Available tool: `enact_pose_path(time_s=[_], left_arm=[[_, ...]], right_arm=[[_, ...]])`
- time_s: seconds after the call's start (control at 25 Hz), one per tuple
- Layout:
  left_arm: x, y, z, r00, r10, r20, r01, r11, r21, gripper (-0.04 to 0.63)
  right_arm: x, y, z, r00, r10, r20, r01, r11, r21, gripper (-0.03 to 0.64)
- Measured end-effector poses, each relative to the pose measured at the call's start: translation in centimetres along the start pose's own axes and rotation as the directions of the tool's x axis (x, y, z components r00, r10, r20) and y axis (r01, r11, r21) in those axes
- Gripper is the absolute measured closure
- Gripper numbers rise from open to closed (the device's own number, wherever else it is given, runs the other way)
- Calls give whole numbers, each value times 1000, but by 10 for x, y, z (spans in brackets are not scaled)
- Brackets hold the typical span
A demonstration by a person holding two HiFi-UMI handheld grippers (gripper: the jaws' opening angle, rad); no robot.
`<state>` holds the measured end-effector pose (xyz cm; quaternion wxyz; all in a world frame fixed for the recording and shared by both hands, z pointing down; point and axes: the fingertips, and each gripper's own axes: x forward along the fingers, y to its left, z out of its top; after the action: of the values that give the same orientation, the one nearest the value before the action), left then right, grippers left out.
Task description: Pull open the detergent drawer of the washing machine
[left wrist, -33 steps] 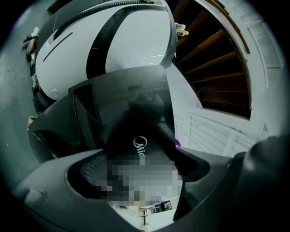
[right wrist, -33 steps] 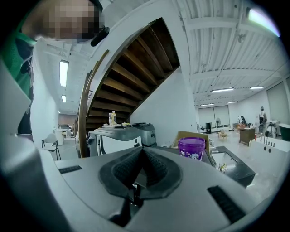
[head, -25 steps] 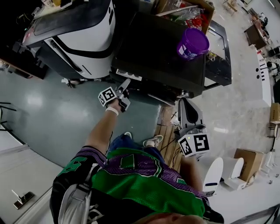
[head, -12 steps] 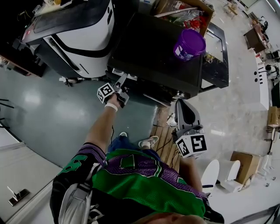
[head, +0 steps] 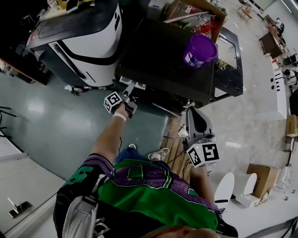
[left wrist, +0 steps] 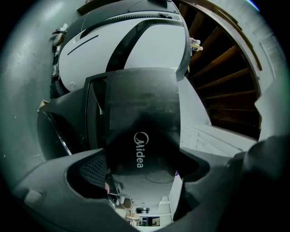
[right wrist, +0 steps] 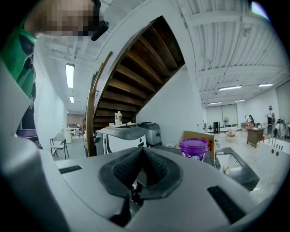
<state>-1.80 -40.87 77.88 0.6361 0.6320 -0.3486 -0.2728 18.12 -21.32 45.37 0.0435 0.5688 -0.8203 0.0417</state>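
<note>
Fingers (head: 128, 94) of the left gripper (head: 131, 89) at the top front corner of the black washing machine (head: 172, 51), head view, with the person's bare left forearm (head: 108, 135) stretched out towards it. At those fingertips, the detergent drawer (head: 135, 83), standing a little out of the machine, a strip of its white tray showing. On the machine's lid, towards the right, a purple tub (head: 200, 49); white-and-black appliance (head: 88, 32) just beside the machine on the left; cardboard box (head: 177, 7) behind. Well apart from the drawer, lower right, the right gripper (head: 193, 110), pointing towards the machine, a wooden pallet (head: 173, 151) on the floor near it.

Left gripper view, rolled on its side: textured pads (left wrist: 93, 170) wide apart, just lately opening, the drawer's dark front with its pale "Midea" logo standing between them, clamped by neither. White tray out behind that front, to the right in this view. Contact between pad and front: impossible to tell.

Right gripper view: pads pressed together at the tips, nothing between them. Beyond, the purple tub on the black lid, the white-and-black appliance to its left, a dark wooden staircase (right wrist: 136, 77) overhead.
</note>
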Motion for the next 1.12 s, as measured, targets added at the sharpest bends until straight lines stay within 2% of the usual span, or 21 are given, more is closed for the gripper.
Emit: enact_pose_path(time_s=[1.12], left_arm=[[-69,7,-25,999,20,-38,-20,1000,-8,137]], right_arm=[[-3,27,16,998,50,43,-50,999,2,617]])
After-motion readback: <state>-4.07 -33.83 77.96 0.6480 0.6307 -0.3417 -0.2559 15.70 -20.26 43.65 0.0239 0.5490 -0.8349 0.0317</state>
